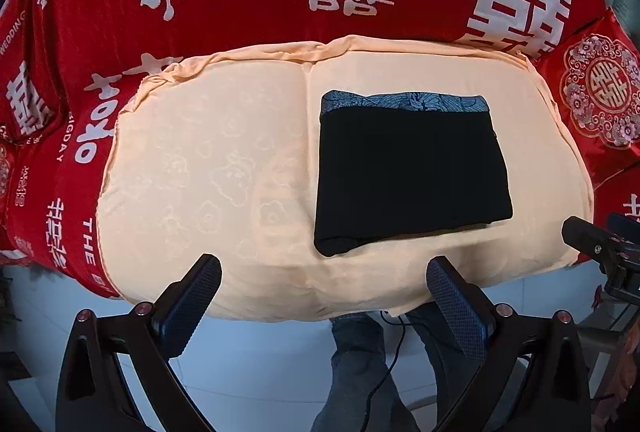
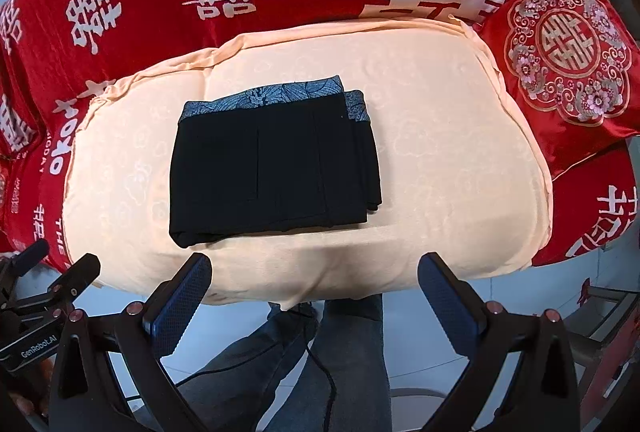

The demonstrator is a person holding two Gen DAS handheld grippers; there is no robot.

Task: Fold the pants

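Observation:
The black pants lie folded into a compact rectangle on the peach cushion, with a blue patterned waistband along the far edge. They also show in the right wrist view on the same cushion. My left gripper is open and empty, held back from the cushion's near edge. My right gripper is open and empty too, just short of the pants' near edge. Each gripper shows at the side of the other's view.
A red sofa cover with white characters lies behind and around the cushion. A red embroidered pillow sits at the right. The person's legs in jeans and a black cable are below, over a pale floor.

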